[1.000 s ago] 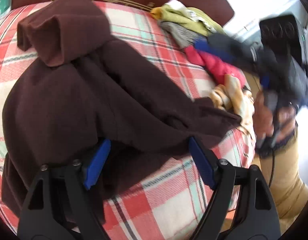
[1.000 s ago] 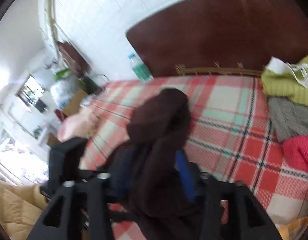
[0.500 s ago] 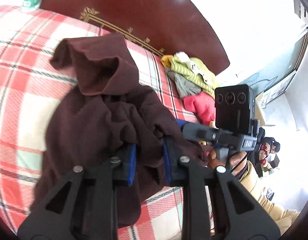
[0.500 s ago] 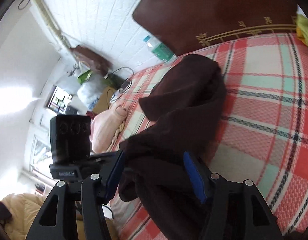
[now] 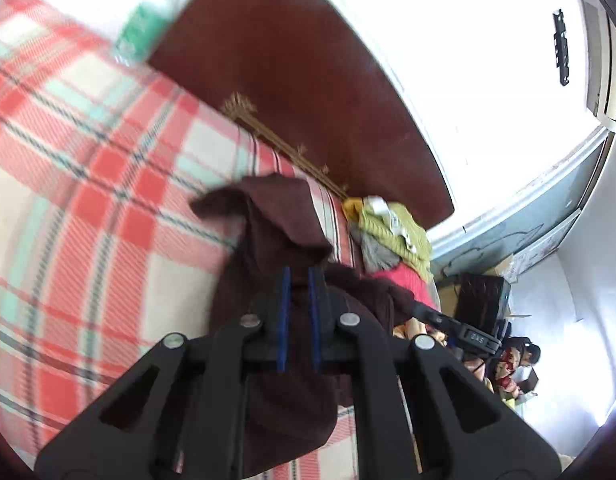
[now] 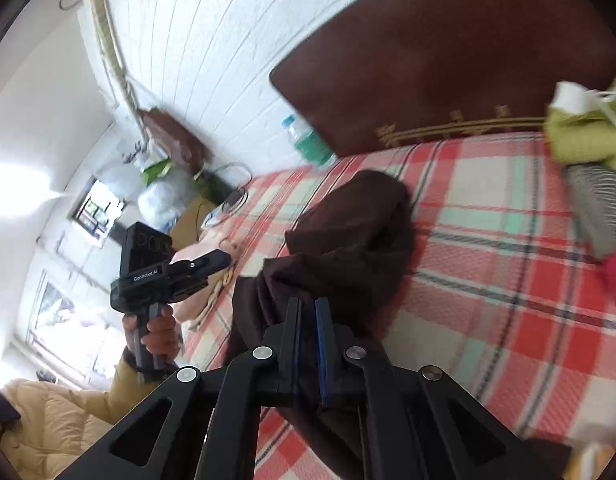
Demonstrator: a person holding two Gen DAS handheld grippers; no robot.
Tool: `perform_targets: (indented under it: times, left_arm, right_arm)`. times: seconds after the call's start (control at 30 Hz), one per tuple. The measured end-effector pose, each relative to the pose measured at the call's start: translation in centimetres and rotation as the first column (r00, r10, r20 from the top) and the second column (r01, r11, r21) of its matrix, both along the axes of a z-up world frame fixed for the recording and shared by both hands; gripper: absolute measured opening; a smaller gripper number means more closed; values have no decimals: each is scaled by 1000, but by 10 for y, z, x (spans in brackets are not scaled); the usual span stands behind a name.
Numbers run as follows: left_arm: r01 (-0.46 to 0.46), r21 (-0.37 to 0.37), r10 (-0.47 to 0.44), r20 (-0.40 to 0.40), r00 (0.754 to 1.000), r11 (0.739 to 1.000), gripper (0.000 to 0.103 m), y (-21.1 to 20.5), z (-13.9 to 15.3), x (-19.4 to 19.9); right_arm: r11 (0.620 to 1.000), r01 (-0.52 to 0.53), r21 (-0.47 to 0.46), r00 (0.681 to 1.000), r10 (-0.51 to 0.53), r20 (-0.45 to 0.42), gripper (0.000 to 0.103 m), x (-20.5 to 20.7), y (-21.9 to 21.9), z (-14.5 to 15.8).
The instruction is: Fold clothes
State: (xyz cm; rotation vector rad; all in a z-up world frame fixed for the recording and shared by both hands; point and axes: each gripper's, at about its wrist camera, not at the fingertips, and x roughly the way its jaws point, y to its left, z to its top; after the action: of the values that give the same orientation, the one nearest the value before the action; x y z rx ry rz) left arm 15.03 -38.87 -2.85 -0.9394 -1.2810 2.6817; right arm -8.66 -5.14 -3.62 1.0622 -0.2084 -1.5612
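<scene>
A dark brown hoodie [image 5: 276,232] lies bunched on the plaid bed sheet [image 5: 88,200], hood toward the headboard. My left gripper [image 5: 298,276] is closing tight on a fold of it, blue pads pinching the cloth, which hangs below the jaws. In the right wrist view the same hoodie [image 6: 359,232] rises from the sheet [image 6: 507,240] into my right gripper [image 6: 306,306], whose jaws are closing on another fold with the pads pressed on it. The left gripper [image 6: 224,258] shows at the left, held by a hand [image 6: 156,332]. The right gripper [image 5: 423,314] pokes out of the cloth.
A pile of clothes [image 5: 391,228], yellow-green, grey and red, sits by the dark wooden headboard [image 5: 308,100]; it also shows as a pile [image 6: 579,136] at the right edge. A green bottle [image 6: 308,144] stands beside the bed. A yellow sleeve [image 6: 68,420] is low left.
Both grippers went from open around the hoodie to shut on it. The left one swung up and sideways, and the spread hoodie has gathered into a raised bunch between them.
</scene>
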Motion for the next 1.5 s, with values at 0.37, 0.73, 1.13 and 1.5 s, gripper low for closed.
perform_targets:
  times: [0.37,0.73,1.13,1.5]
  left_arm:
    - [294,-118,-281,114,953,948,87,118,-16,-28]
    - [148,-3,-147,56,987,989,10,57,-23,-42]
    - [-60,59,63,-36,997,996,7,-62,6,68]
    - [-3,-131,9,44,999,991,88,-17,0,70]
  right_arm:
    - [976,84,200,984,-49,-174,70,18,10,-8]
    - [972,14,233,988,23,-155,71,25,-39,-30]
    - [957,-134,258,961,189,-202,76,49,-112,-30]
    - [966,-150,210,942,204,-266,81,45,-179,-8]
